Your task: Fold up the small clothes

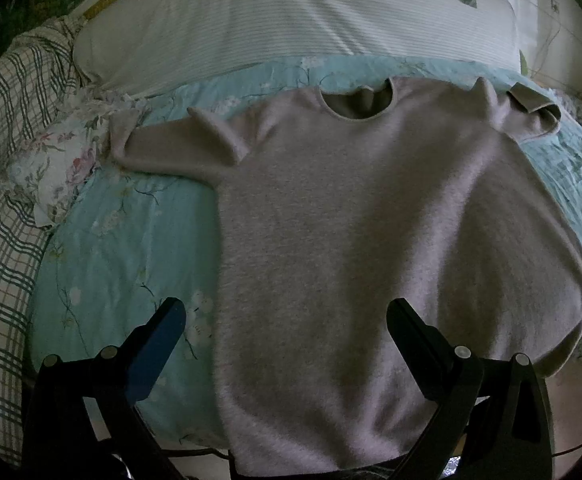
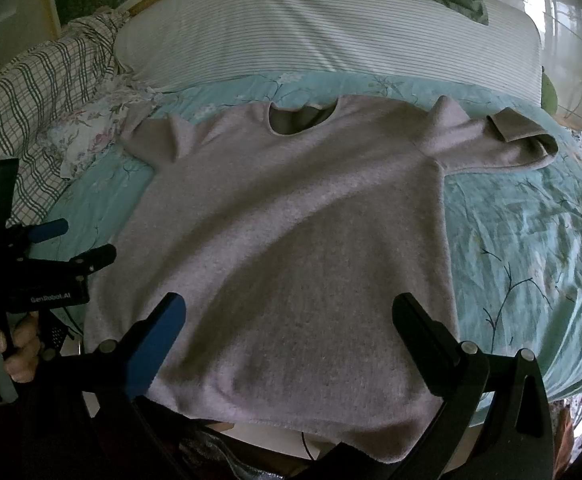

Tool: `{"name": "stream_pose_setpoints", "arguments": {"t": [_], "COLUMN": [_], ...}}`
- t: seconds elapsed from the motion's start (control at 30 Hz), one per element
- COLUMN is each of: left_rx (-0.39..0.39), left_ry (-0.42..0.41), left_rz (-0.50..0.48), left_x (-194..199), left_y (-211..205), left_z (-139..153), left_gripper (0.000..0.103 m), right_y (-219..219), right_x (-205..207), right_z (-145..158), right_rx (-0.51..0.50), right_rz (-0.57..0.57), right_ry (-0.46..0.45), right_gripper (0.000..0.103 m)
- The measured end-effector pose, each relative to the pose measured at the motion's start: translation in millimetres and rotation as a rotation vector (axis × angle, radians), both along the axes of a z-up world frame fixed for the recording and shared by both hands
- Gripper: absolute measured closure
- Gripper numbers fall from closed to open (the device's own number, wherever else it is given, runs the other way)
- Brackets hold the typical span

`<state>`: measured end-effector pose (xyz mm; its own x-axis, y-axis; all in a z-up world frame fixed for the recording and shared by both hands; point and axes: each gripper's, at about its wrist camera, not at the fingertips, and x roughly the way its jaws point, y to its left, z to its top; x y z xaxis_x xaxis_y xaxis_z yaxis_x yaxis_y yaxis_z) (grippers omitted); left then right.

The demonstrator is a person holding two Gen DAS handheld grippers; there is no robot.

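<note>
On the bedspread (image 2: pixel 531 240), sweater (image 2: pixel 291 240) collar points away.

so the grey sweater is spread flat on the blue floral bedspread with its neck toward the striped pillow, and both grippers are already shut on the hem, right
Not quite: neither gripper holds the hem. The left gripper and right gripper both hang open above the grey sweater, fingers wide apart, as each wrist view shows. The rest stands: it lies spread on the blue floral bedspread, neck toward the striped pillow.
</note>
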<state>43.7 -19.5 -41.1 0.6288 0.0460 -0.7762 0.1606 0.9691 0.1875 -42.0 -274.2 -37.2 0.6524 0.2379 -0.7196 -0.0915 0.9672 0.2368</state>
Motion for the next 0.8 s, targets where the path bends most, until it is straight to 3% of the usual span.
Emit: {"name": "stream_pose_setpoints", "arguments": {"t": [0.8], "left_rx": [-0.004], "left_ry": [0.004], "left_rz": [0.003], "left_x": [4.1], "left_y": [0.5], "left_z": [-3.4], "left_gripper": [0.002], "right_y": [7.1], "right_x": [2.2], "right_z": [-1.2], "right_rx": [-0.001], "right_rz": [0.000], "right_ry": [0.005], "right_gripper": [0.000]}}
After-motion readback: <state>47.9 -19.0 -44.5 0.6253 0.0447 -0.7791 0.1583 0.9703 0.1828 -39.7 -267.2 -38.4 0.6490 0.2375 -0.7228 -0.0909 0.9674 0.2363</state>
